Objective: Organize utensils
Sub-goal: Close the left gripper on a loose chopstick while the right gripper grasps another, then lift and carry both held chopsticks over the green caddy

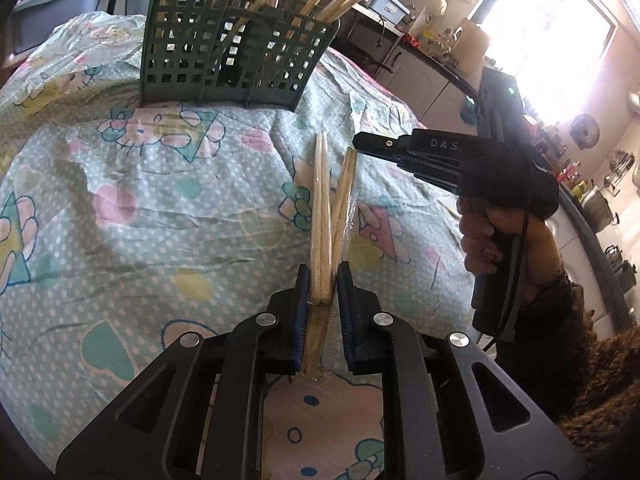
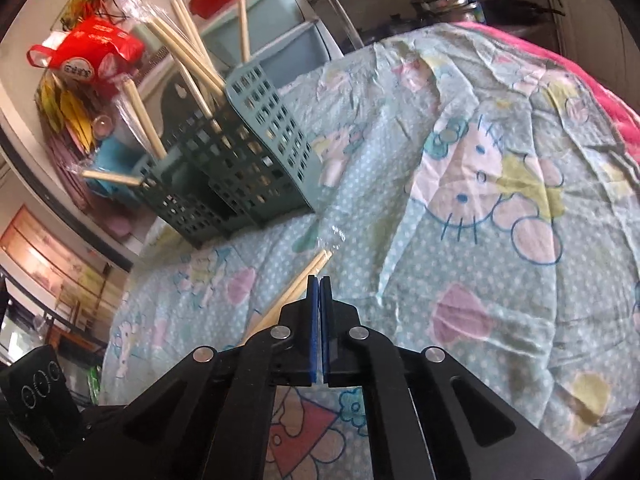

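My left gripper [image 1: 323, 276] is shut on wooden chopsticks [image 1: 322, 216], which stick out forward from between its blue pads. A second pair in a clear wrapper [image 1: 345, 192] fans out to the right from the same jaws. The right gripper [image 1: 358, 142] hovers at the far tip of that wrapped pair, held by a hand [image 1: 480, 240]. In the right wrist view the right gripper [image 2: 320, 284] is shut, pads together with nothing seen between them. The chopsticks [image 2: 294, 294] pass just left of its fingers. A green slotted basket [image 1: 236, 60] [image 2: 240, 168] stands beyond, holding several wrapped chopsticks.
A pale green cartoon-print cloth [image 1: 160, 208] [image 2: 500, 240] covers the whole surface. Behind the basket are plastic drawers [image 2: 280, 36] and a red bag [image 2: 94, 54]. A kitchen counter with pots [image 1: 596, 204] runs along the right under a bright window.
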A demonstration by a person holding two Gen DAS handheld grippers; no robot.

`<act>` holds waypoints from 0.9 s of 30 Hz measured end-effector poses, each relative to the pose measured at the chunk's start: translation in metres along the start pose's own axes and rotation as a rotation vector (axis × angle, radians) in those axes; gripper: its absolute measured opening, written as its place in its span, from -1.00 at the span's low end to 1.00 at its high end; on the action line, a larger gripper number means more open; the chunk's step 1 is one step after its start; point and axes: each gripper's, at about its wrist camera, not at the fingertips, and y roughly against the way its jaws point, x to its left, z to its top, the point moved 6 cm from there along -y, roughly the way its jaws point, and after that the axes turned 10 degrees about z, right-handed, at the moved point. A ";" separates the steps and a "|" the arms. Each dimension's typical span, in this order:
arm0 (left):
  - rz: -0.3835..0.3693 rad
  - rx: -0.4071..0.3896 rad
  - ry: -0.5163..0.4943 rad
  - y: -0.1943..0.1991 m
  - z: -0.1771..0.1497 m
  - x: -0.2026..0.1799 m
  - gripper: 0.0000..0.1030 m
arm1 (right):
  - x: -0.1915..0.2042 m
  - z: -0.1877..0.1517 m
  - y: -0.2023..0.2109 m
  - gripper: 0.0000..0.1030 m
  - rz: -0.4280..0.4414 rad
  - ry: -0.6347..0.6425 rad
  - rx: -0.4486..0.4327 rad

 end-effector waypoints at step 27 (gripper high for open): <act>0.033 0.054 0.003 0.003 -0.017 0.017 -0.47 | 0.055 0.069 0.103 -0.98 -0.036 0.214 -0.298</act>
